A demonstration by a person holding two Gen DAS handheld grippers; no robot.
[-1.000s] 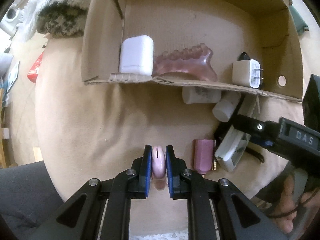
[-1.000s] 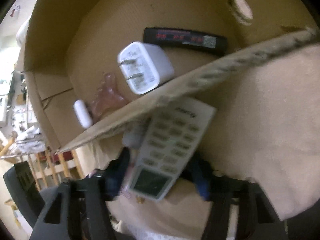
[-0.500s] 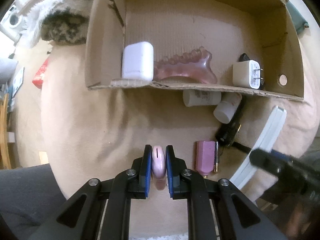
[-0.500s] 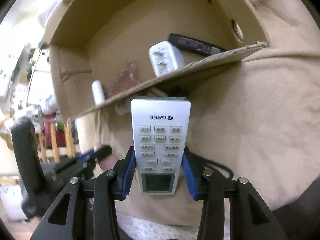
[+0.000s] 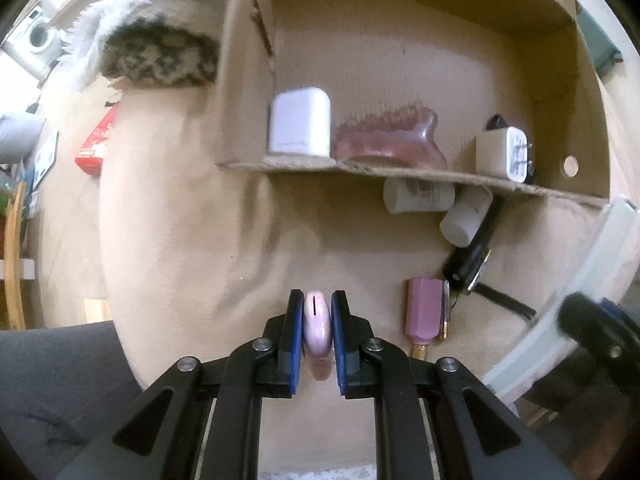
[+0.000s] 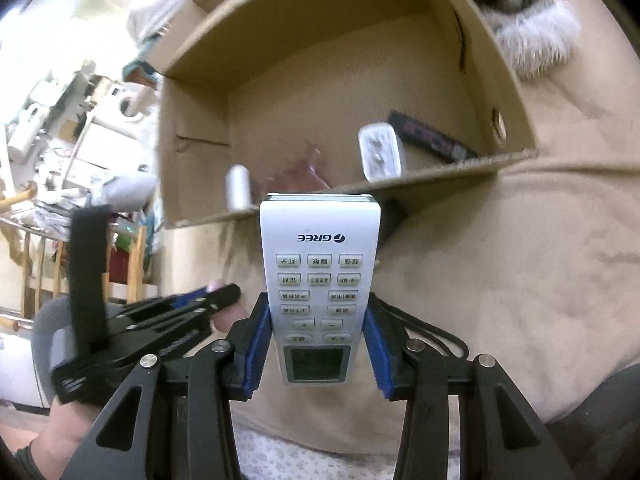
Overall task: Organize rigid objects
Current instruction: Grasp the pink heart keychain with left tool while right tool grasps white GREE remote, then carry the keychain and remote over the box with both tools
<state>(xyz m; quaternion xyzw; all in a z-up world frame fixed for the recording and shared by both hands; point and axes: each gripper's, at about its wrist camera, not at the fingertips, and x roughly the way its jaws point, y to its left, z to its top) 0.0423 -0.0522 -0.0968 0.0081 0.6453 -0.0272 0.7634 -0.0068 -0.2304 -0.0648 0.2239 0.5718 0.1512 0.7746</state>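
Loading step: right gripper [image 6: 312, 354] clamps remote [image 6: 318, 292] before box [image 6: 400, 80]; left gripper [image 5: 317, 342] pinches pink case [image 5: 317, 328]. Next likely: clear near edge, set remote inside.

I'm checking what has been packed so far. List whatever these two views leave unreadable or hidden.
- Black bar in the cardboard box, right wrist view: its label print is blurred.
- Two white bottles, left wrist view: the box's front wall hides their upper parts.
- Pink object in the left gripper: the pads cover its sides, so I cannot tell what it is.
- Remote in the right gripper: the screen shows nothing legible.
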